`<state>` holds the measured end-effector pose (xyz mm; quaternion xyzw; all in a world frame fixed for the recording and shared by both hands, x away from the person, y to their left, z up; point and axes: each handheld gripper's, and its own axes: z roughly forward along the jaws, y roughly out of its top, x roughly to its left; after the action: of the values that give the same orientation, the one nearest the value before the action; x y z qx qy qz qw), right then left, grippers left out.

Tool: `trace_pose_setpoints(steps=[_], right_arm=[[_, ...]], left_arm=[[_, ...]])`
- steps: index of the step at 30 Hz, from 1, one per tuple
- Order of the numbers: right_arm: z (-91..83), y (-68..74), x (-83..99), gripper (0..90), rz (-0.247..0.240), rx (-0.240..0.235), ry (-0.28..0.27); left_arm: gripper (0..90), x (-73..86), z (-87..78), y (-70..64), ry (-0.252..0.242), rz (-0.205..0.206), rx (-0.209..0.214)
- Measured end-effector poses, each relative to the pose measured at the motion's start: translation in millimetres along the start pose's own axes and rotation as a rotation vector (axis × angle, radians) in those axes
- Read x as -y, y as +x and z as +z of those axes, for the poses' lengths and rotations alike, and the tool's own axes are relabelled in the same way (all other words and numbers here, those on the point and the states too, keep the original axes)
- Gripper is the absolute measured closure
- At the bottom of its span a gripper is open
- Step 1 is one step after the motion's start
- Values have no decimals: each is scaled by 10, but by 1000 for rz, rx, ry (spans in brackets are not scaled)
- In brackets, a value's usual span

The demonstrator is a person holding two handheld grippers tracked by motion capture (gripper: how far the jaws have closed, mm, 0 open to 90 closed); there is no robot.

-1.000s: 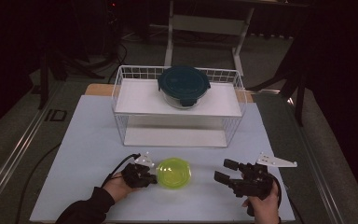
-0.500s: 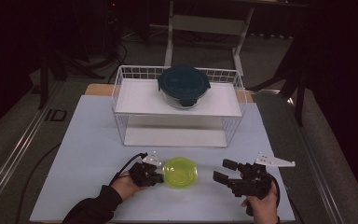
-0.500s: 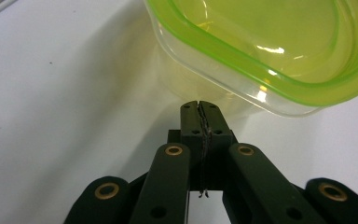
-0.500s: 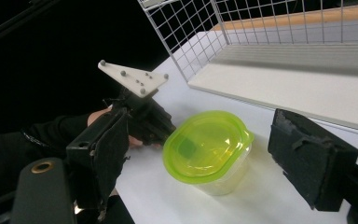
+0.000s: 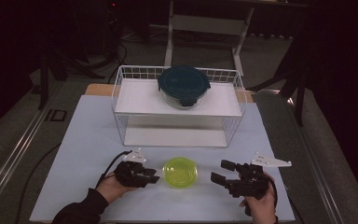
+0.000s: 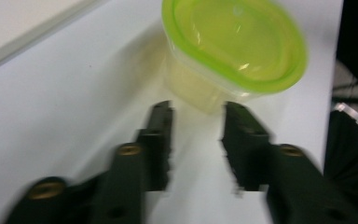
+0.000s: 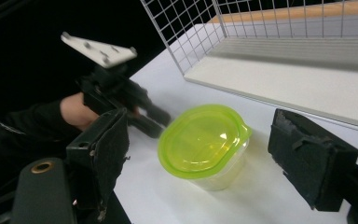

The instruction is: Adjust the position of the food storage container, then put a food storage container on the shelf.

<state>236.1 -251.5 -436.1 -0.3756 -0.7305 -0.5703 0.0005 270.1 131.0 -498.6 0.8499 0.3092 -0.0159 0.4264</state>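
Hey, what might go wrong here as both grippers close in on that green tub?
1. The left hand-held gripper is open and right beside the tub; the tub looks light, so a nudge may slide it on the smooth table instead of catching it.
2. Its jaws face the tub's wall below the lid; a squeeze might flex it and pop the lid.
3. The right hand-held gripper is open and aimed at the tub from the other side, so the two could collide.

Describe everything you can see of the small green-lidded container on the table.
The green-lidded container is a small round tub of clear, yellowish plastic, closed by a translucent lime-green lid with a raised rim. It stands upright on the white table, in front of the wire rack. The left tongs and right tongs flank it, jaws open; nothing appears to touch it. No contents show.
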Motion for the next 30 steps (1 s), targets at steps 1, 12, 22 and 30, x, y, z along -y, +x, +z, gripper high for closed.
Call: trace_pose_setpoints(steps=[1,12,22,30], right_arm=[[6,1,3,198,-2,2,2],[82,-13,36,198,-23,23,23],[144,-2,39,191,-88,49,34],[255,-88,36,150,-12,55,89]], left_arm=[[492,-4,-35,-11,-20,-15,3],[15,-142,-132,-170,-102,-83,21],[12,-259,-202,-170,-166,-154,-10],[24,-272,-108,-109,-126,-220,-9]])
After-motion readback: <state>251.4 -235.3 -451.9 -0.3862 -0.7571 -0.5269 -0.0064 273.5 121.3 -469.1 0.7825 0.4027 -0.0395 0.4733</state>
